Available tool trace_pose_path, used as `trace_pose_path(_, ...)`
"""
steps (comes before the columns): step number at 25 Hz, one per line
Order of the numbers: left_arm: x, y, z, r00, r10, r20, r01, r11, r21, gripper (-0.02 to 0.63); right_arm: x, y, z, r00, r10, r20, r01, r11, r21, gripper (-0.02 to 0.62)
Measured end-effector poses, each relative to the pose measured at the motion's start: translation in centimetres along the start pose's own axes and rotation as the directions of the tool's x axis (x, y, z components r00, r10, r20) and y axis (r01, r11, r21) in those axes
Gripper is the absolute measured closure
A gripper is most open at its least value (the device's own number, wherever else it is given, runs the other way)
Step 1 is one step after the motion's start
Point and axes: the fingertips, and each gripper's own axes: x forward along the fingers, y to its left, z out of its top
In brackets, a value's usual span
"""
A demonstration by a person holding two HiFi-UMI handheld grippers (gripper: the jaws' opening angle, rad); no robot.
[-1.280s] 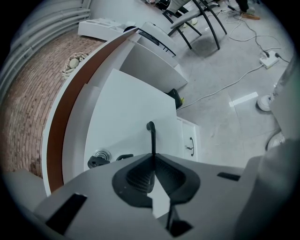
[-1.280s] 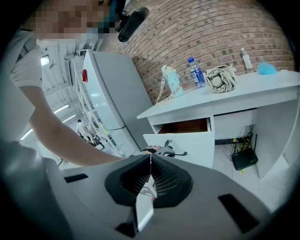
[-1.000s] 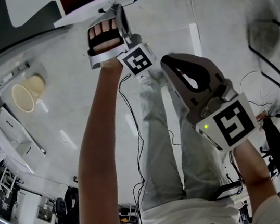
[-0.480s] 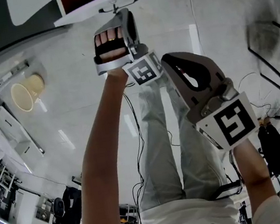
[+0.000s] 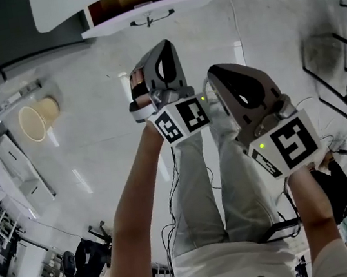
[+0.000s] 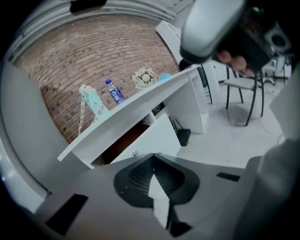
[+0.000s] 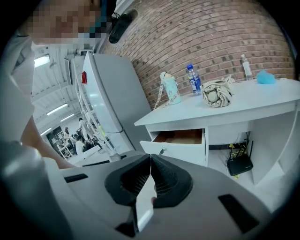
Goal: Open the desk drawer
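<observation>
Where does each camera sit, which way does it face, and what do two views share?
Head view: on the person's head, facing steeply down at floor and open drawer; forearms, legs, left gripper, right gripper show.
Left gripper view: on that gripper, facing the desk; its shut fingers show.
Right gripper view: on that gripper, facing the desk; shut fingers, an arm at left.
Shared: all three see the drawer.

The desk drawer is standing pulled out, jutting forward from just under the white tabletop. Its flat white front is facing outward and sitting level, carrying a small handle at its middle. Behind the front, the brown wooden inside is showing from above, and the head view is showing the same open cavity.
</observation>
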Motion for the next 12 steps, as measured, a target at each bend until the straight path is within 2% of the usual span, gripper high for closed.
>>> trace_pose_path(2,-2.3,0.8,1.7,0.999,-0.021,0.032,0.024,0.995,-0.101,0.598,-0.9,0.0,1.1,1.000,-0.010,0.010,0.011,1.000,-0.010,0.568)
trace_pose_path(4,-4.8,1.7,4.0,0.996,-0.048,0.082,0.063,0.979,-0.196,0.598,-2.2,0.0,2.3,1.000,-0.017,0.023,0.018,1.000,-0.006,0.568)
trace_pose_path(6,-7.0,2.8,6.1,0.987,-0.076,0.138,0.112,0.954,-0.278,0.598,-3.5,0.1,3.6,0.999,-0.021,0.038,0.020,1.000,0.017,0.568)
trace_pose_path(8,-9.1,4.2,7.6,0.976,-0.099,0.192,0.164,0.919,-0.359,0.598,-4.7,0.5,5.3,0.998,-0.026,0.060,0.024,0.999,0.036,0.568)
trace_pose_path(12,-13.8,7.1,10.3,0.958,-0.089,0.273,0.209,0.869,-0.449,0.598,-7.4,1.6,8.9,0.991,-0.054,0.119,0.051,0.998,0.024,0.568)
